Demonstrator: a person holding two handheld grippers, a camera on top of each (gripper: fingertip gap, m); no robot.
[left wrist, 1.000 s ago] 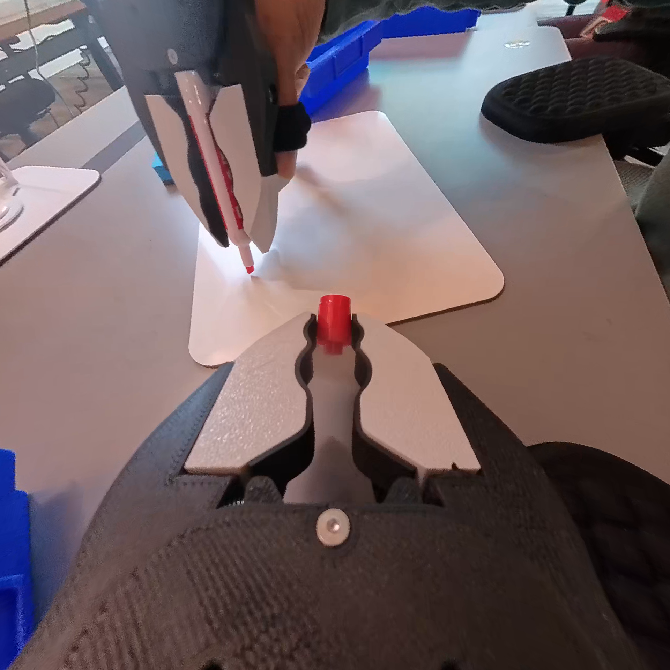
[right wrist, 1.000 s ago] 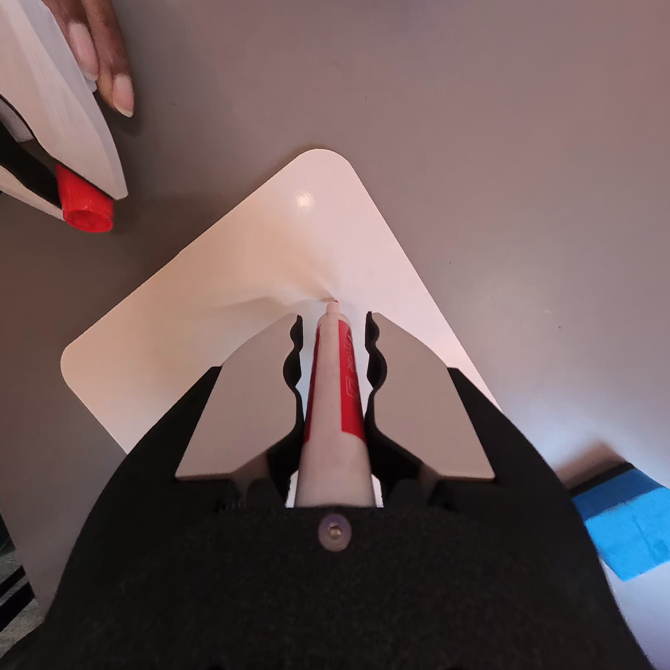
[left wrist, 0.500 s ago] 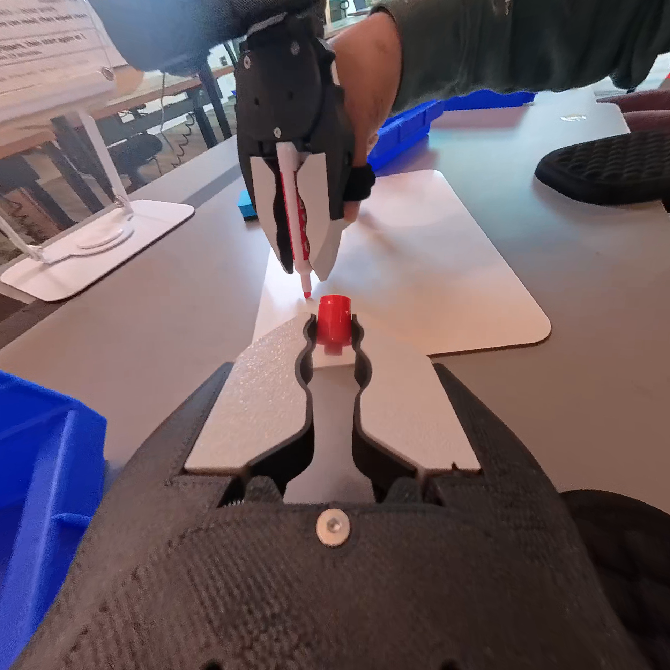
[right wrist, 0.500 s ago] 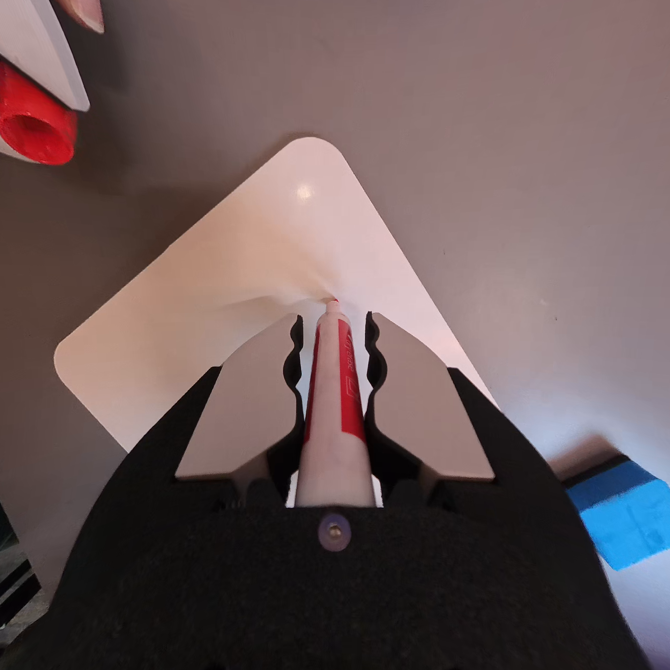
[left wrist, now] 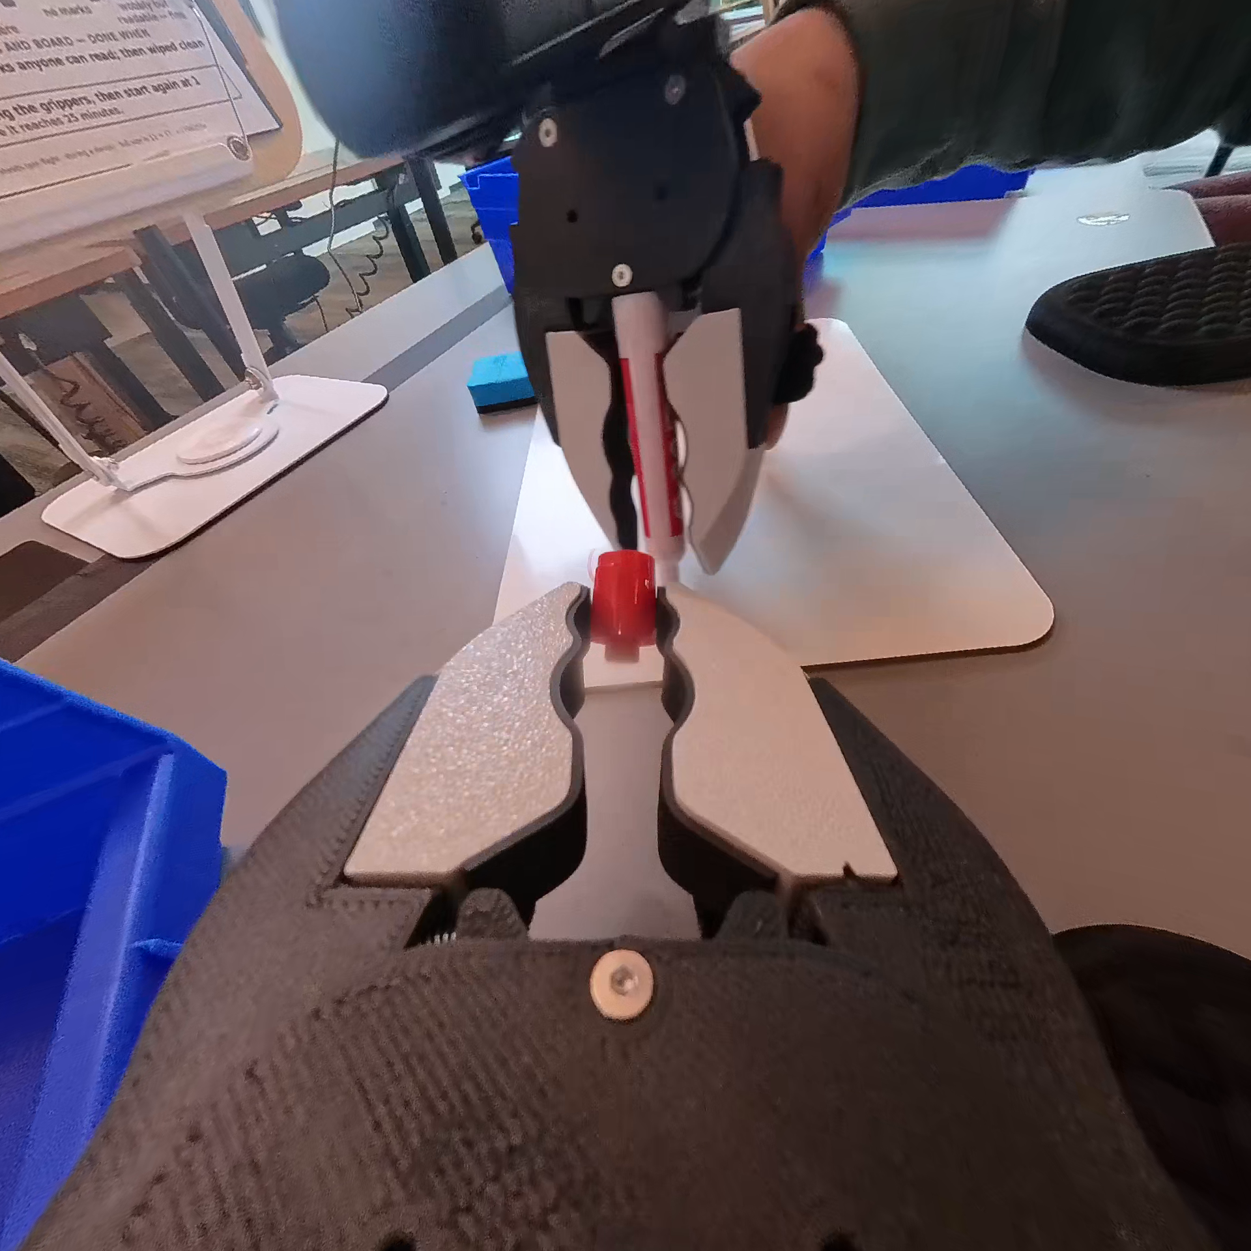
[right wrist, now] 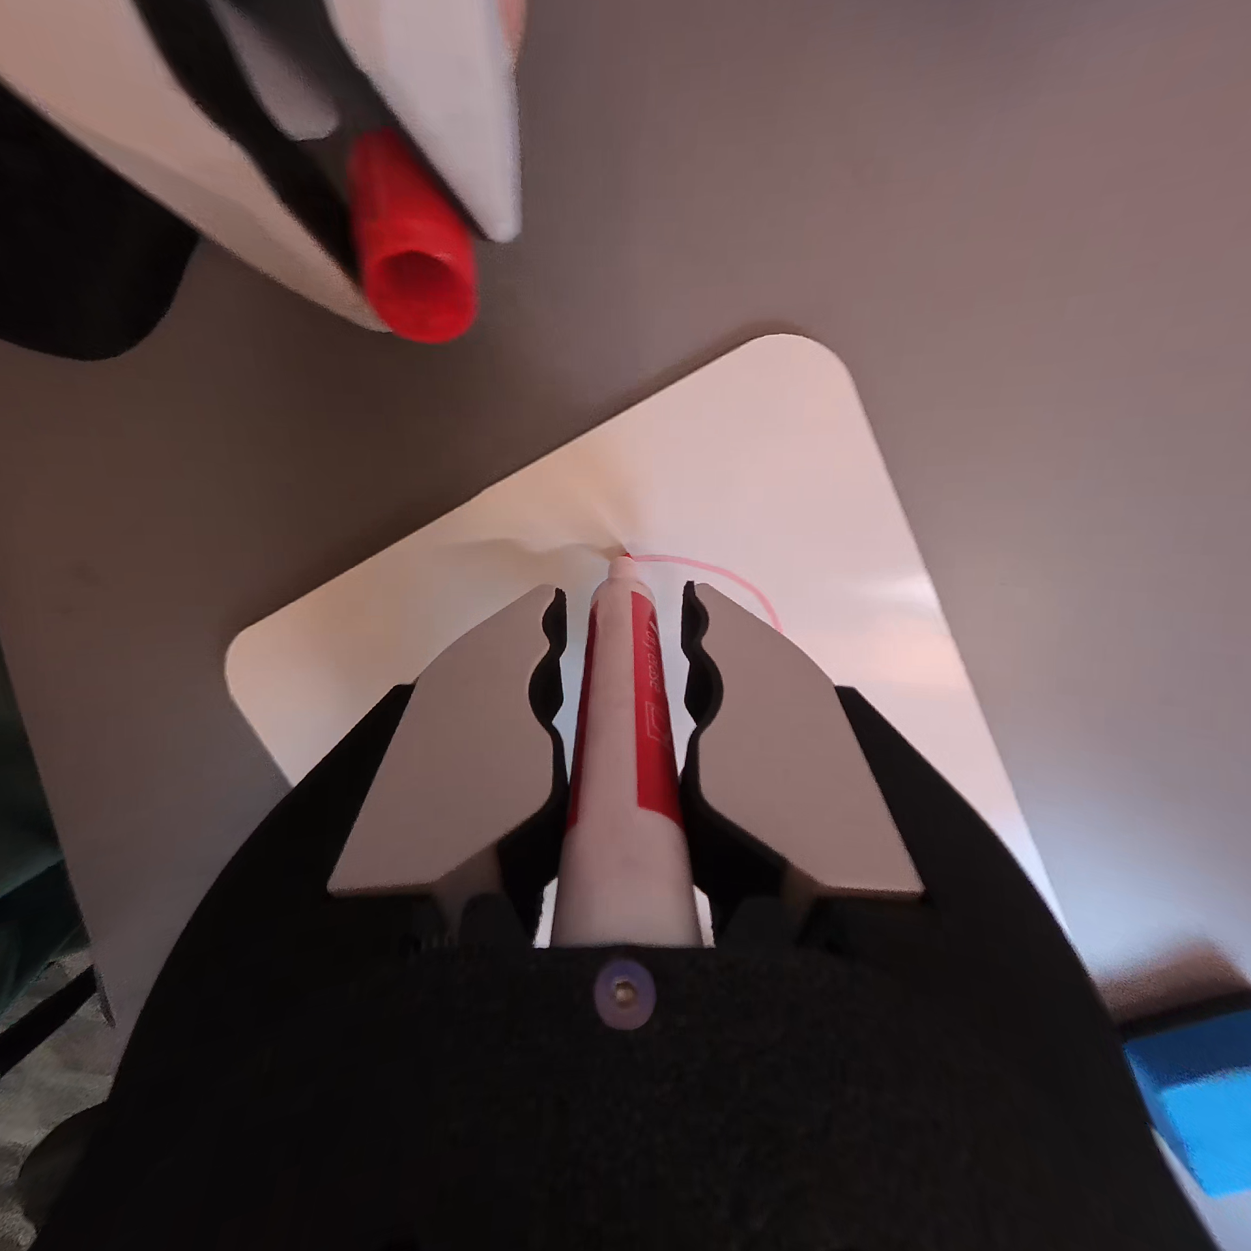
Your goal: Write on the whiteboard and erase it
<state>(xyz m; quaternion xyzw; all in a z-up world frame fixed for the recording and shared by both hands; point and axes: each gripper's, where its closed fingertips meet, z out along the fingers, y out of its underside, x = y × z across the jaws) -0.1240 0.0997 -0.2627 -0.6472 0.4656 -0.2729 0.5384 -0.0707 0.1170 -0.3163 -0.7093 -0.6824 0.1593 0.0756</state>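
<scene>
The right gripper (right wrist: 623, 596) points steeply down, its two grey fingers clamped on the barrel of a red-and-white marker (right wrist: 626, 731) whose tip meets the whiteboard (right wrist: 778, 474). A hand (left wrist: 792, 183) in a dark green sleeve grips its black body from behind. The left gripper (left wrist: 623, 602), held low and nearly level opposite it, pinches the red marker cap (left wrist: 621, 596) between its fingertips.

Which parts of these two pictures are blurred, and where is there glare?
Right wrist view: the left gripper with the cap is motion-blurred, the eraser soft; glare on the whiteboard. Left wrist view: mostly sharp, edges bent by the wide lens.
</scene>
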